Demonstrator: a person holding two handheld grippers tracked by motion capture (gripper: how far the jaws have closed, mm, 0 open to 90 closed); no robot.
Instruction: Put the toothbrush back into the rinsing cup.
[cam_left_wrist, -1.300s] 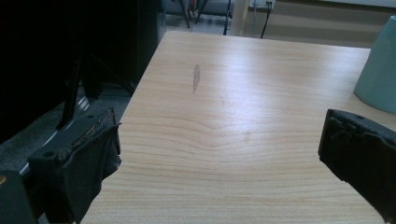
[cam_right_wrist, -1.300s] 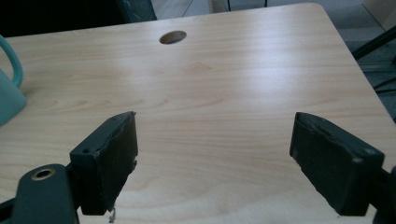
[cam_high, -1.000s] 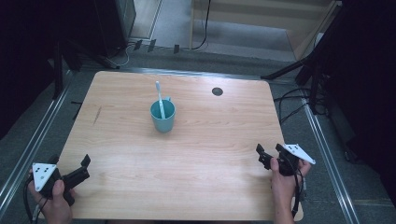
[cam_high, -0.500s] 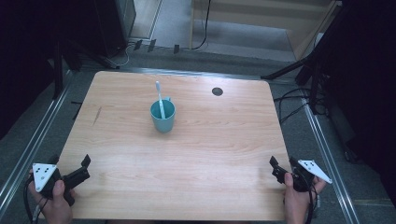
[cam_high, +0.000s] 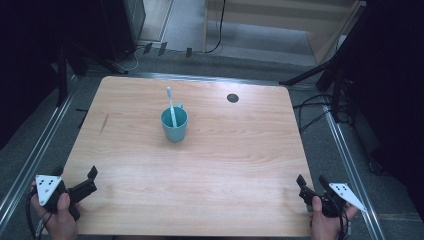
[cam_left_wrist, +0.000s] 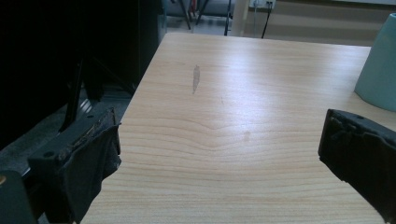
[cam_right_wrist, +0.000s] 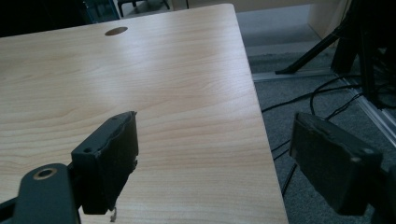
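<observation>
A teal cup (cam_high: 174, 124) stands upright near the middle of the wooden table (cam_high: 235, 155), with a white toothbrush (cam_high: 171, 105) leaning in it. The cup's side (cam_left_wrist: 379, 70) shows at the right edge of the left gripper view. My left gripper (cam_high: 75, 172) is open at the table's near left corner, nothing between its jaws. My right gripper (cam_high: 312, 180) is open at the near right corner, straddling the table's right edge, also empty. In the right gripper view one jaw is over the wood and the other over the floor.
A dark round grommet hole (cam_high: 232, 97) sits in the table's far right part, also seen as the hole (cam_right_wrist: 116, 31) ahead of the right gripper. A grey smudge (cam_left_wrist: 196, 78) marks the wood on the left. Metal rails (cam_high: 35, 150) and cables (cam_high: 315, 117) flank the table.
My right gripper has drawn back toward the near right corner and out over the table's edge. The left gripper, the cup and the toothbrush have stayed put.
</observation>
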